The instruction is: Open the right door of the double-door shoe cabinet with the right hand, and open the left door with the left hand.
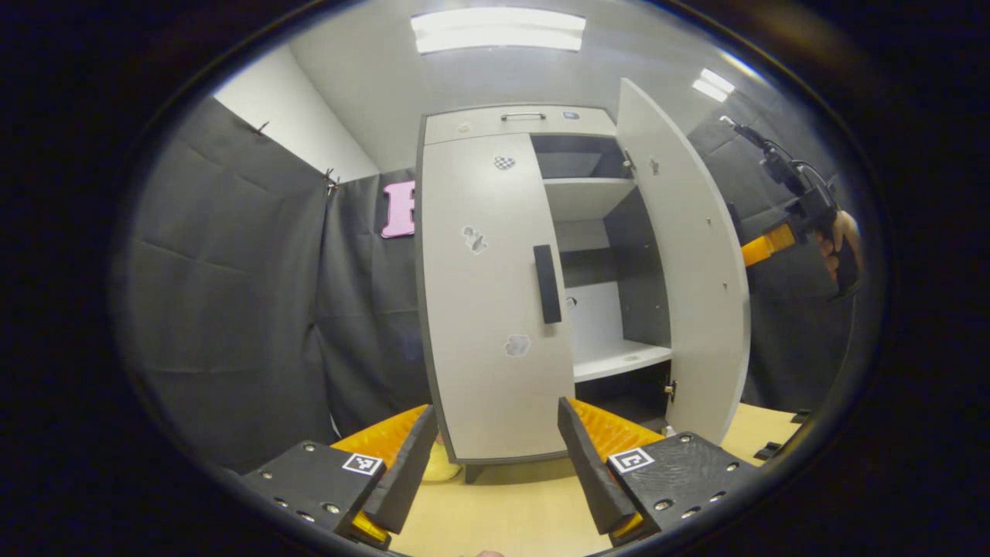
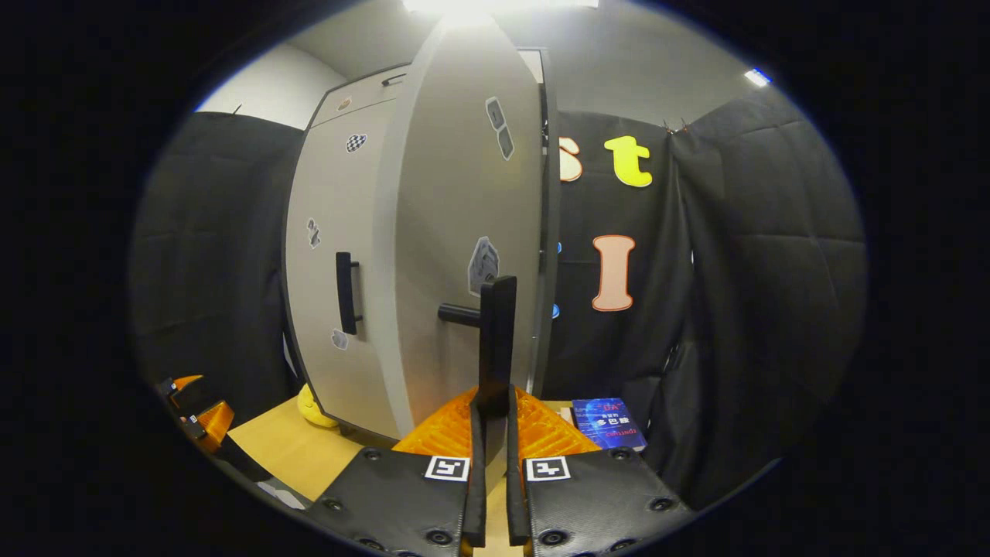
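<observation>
Fingers (image 2: 472, 449) clamped on door handle (image 2: 496, 340)

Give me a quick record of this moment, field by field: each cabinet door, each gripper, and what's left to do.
right door: swung open, shelves exposed
left door: closed, its handle untouched
right gripper: shut on the right door's handle
left gripper: open, in front of the left door, not touching it
table: wooden, cabinet stands on it
book: lying on the table beside the cabinet
left to do: grasp the left handle and pull that door open
</observation>
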Available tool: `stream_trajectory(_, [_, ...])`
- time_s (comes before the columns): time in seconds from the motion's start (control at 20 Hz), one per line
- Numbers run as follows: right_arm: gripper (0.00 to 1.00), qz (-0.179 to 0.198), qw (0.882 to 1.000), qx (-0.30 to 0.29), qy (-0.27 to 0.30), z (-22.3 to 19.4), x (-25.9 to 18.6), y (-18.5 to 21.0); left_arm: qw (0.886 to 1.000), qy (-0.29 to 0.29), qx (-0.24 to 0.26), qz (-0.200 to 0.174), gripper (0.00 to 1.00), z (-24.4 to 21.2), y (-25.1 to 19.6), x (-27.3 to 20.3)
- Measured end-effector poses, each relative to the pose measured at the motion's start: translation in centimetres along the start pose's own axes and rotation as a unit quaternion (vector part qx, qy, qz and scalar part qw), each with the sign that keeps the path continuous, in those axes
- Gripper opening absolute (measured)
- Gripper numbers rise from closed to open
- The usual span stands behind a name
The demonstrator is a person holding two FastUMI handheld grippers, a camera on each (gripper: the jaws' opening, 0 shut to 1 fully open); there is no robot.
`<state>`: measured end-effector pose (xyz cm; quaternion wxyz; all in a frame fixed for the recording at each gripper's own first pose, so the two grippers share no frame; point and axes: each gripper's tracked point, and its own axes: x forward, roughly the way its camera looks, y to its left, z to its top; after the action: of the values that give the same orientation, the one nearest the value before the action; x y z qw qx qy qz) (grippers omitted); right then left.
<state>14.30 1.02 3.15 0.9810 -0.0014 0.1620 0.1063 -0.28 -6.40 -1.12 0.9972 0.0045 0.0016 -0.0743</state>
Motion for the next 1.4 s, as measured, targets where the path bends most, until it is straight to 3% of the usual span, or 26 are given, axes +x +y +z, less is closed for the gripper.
stream_trajectory(0.45, [0.12,-0.037,0.999,0.014,-0.005,-0.7,-0.8,-3.2,1.000,-0.001,0.011,-0.021,0.91,0.5,-2.5,0.8])
stream_trajectory(0.65, [0.00,-0.032,0.999,0.021,-0.015,-0.5,-0.5,-3.2,0.999,-0.001,0.011,-0.041,0.91,1.0,-4.5,1.6])
stream_trajectory(0.75, [0.07,-0.041,0.999,0.010,-0.029,-0.1,-0.9,-3.7,0.999,0.005,0.010,-0.048,0.91,1.3,-5.3,2.2])
stream_trajectory(0.8, [0.16,-0.046,0.998,0.005,-0.039,0.3,-1.2,-3.9,0.999,0.006,0.008,-0.053,0.91,1.6,-5.9,2.7])
stream_trajectory(0.85, [0.07,-0.051,0.998,0.001,-0.047,0.5,-1.4,-4.0,0.998,0.006,0.006,-0.057,0.91,2.0,-6.3,3.3])
stream_trajectory(0.9, [0.06,-0.058,0.997,-0.005,-0.053,0.5,-2.1,-4.3,0.998,0.005,0.003,-0.061,0.91,2.5,-6.6,4.1])
stream_trajectory(0.95, [0.14,-0.066,0.996,-0.011,-0.056,0.5,-2.4,-4.6,0.998,0.002,0.000,-0.064,0.91,3.1,-6.7,4.8])
stream_trajectory(1.1, [0.16,-0.084,0.994,-0.016,-0.062,-0.1,-5.5,-5.0,0.998,-0.004,-0.008,-0.070,0.91,4.9,-7.2,7.4])
stream_trajectory(1.15, [0.22,-0.083,0.995,-0.012,-0.062,-0.4,-6.2,-4.9,0.997,-0.006,-0.010,-0.072,0.91,5.4,-7.2,8.3])
stream_trajectory(1.35, [0.99,-0.101,0.993,0.003,-0.066,-1.4,-7.9,-5.9,0.997,-0.004,-0.024,-0.069,0.91,6.7,-6.7,12.5])
stream_trajectory(1.4, [0.97,-0.109,0.992,0.007,-0.066,-1.7,-8.4,-6.3,0.997,-0.001,-0.027,-0.066,0.91,6.9,-6.5,13.6])
